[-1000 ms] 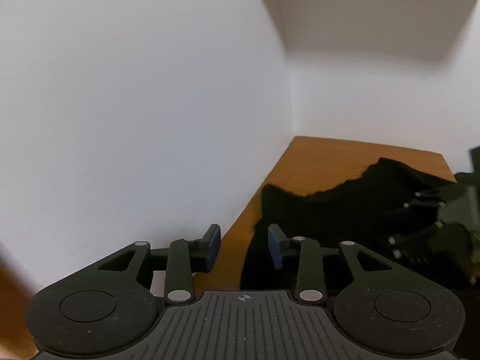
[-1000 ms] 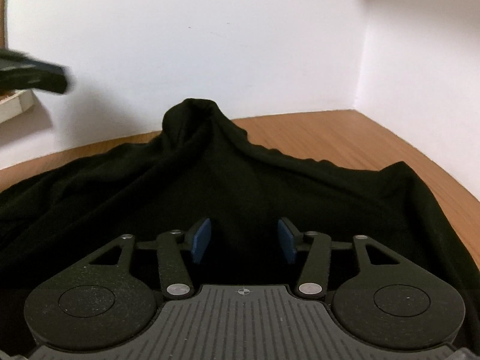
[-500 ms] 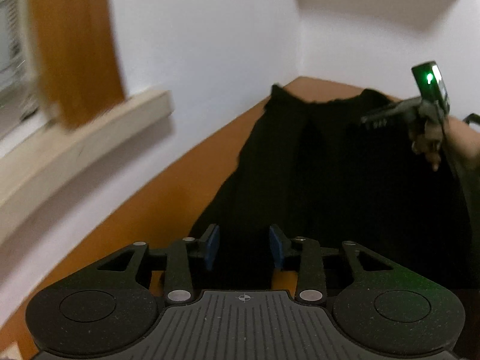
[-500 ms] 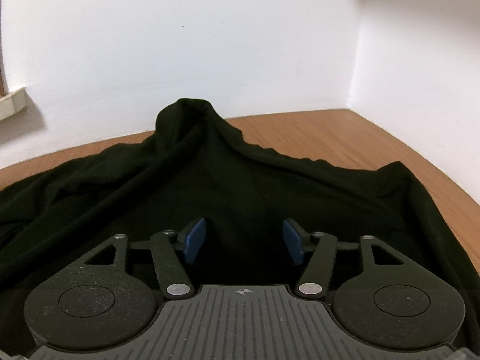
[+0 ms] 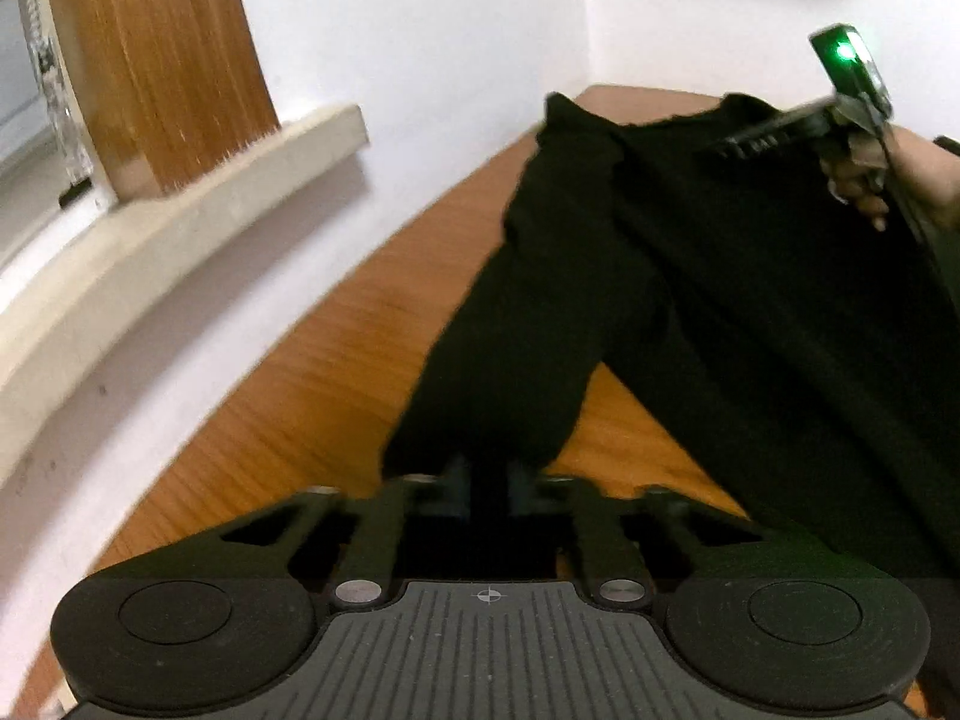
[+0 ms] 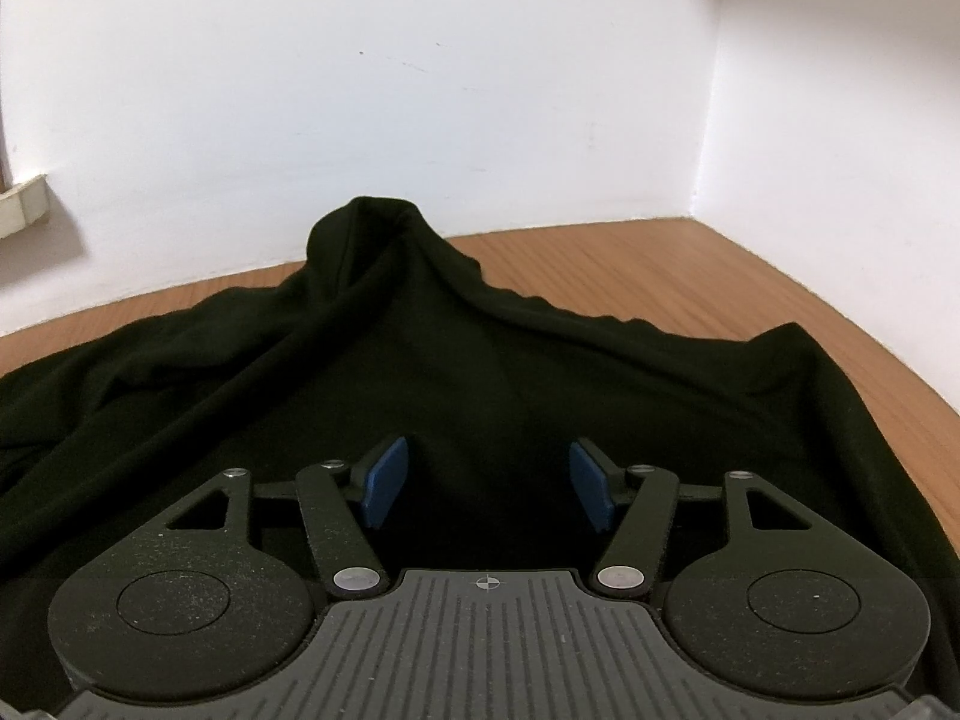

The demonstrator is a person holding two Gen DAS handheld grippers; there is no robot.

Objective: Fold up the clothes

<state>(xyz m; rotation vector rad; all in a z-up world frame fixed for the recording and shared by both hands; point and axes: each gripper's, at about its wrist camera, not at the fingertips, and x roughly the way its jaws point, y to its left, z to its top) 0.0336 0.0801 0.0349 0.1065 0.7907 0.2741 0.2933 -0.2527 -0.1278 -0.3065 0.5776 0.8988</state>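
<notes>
We see the black garment (image 6: 480, 372) sprawled on the wooden table (image 6: 690, 264). Left gripper (image 5: 486, 483), blurred, has just been closing and pinches its sleeve end (image 5: 480, 432). Right gripper (image 6: 489, 480) hovers agape above fabric, pads (image 6: 384, 477) clear.

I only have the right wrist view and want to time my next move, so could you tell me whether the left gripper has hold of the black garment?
Observer: Yes. The left gripper has just been closing and is shut on the end of a sleeve-like strip of the black garment.
Operator: Thank you. Where does that strip run?
Observer: From the jaws towards the garment's body, with bare wooden table showing on both sides.
</notes>
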